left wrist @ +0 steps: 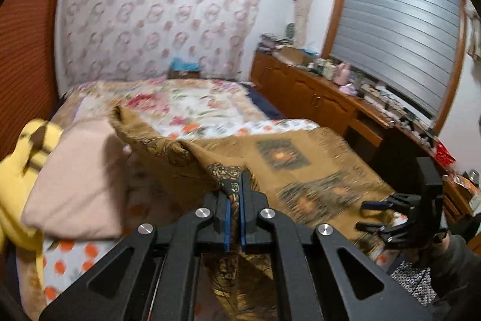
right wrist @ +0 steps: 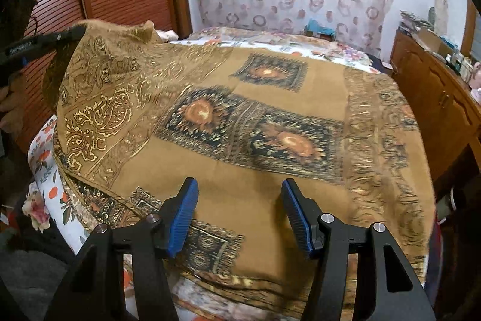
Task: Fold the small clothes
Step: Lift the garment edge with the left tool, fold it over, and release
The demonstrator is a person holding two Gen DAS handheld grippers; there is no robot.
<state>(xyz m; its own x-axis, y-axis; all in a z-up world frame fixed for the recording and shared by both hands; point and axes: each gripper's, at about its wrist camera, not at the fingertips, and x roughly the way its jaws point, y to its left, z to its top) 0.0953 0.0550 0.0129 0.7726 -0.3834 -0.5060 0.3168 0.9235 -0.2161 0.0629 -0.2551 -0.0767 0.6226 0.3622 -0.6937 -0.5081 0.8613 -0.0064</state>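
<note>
Pinching the brown patterned cloth (left wrist: 300, 152) corner in our left gripper (left wrist: 234, 194), fingers clamped, we should lift evenly while our right gripper (right wrist: 239, 214), fingers apart, hovers near its edge on the bed (left wrist: 192, 101).

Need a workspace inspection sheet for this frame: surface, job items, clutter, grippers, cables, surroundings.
Surface: bed with a floral cover, mostly overlaid by cloth.
Job's things: brown patterned scarf spread over the bed, its left edge lifted off the surface; folded pink garment and a yellow striped item lie at the left side.
Clutter: nothing seen on the scarf itself.
Grippers: left gripper shut on the scarf's edge, holding it raised; right gripper open above the near part of the scarf, pads not pressing on cloth.
Cables: nothing seen.
Surroundings: wooden cabinet along the right wall with a crowded top, shuttered window above it, patterned curtain behind the bed.
</note>
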